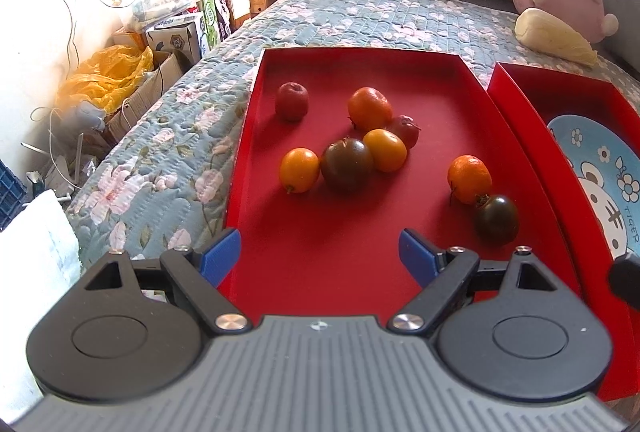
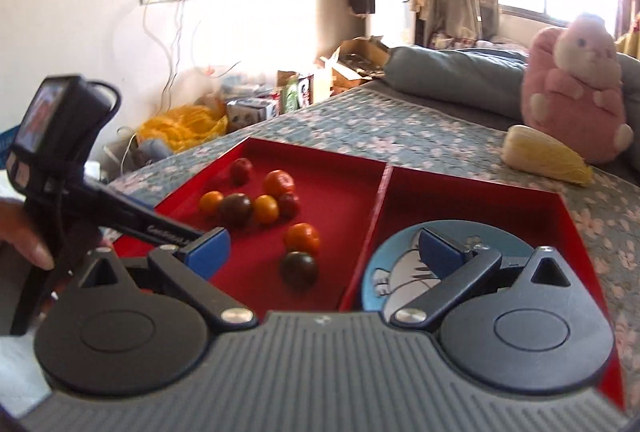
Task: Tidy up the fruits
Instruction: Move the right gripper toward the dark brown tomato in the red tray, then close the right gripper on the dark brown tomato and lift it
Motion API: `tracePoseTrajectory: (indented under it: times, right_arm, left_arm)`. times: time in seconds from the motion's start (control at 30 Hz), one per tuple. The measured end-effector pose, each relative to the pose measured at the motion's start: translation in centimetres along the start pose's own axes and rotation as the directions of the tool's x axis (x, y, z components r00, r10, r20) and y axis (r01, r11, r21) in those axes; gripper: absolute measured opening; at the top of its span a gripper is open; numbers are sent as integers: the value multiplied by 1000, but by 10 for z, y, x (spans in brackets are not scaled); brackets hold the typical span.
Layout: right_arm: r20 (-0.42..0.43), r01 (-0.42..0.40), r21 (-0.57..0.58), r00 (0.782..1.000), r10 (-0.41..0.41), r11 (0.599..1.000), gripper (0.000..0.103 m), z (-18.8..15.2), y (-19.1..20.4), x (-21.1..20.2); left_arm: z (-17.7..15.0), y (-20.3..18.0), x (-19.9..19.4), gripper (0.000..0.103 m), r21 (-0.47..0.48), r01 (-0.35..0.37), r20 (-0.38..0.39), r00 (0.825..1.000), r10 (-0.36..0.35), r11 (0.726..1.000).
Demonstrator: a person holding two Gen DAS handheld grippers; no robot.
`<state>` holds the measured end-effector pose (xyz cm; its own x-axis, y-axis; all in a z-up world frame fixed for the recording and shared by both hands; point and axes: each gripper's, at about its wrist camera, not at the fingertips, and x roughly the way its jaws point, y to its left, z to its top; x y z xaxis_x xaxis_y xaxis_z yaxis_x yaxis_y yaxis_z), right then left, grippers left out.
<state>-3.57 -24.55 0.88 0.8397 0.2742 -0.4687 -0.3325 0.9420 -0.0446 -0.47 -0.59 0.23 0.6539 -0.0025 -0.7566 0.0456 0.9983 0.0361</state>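
Nearest, we hold the left claw (image 1: 320,256) and right claw (image 2: 324,252) released over two red trays: eight fruits lie in the left tray (image 1: 360,252), namely four orange, two dark, two red; one plate (image 2: 400,272) lies in the right tray (image 2: 520,207).

Red trays (image 1: 256,103), side by side. Orange (image 1: 370,107), yellow-orange (image 1: 299,169), red (image 1: 292,101) and dark green-brown (image 1: 346,163) fruits. Pale blue plate (image 1: 588,151), white cartoon tiger and flowers. Blue-grey bed quilt (image 1: 360,11), pink blossoms. Pink plush toy (image 2: 576,95). Blue pads (image 1: 221,255) on black grippers.
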Motion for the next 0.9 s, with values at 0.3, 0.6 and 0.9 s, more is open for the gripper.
tracePoseTrajectory:
  times: [0.3,0.6,0.9]
  right_arm:
    - [-131,-55,13,990,57,998,65,-3,24,32]
    - [-241,-12,-14,971,8,1000,52,0,31,75]
    - [-298,33,6,954,-30,999,52,-1,22,98]
  left_arm:
    - [-6,15,-1,83,0,68,-16,998,-68,998]
    - [-1,26,0,67,-79,131,-16,991,-133,988]
    - [2,18,8,67,-41,122,-34,992,-123,992]
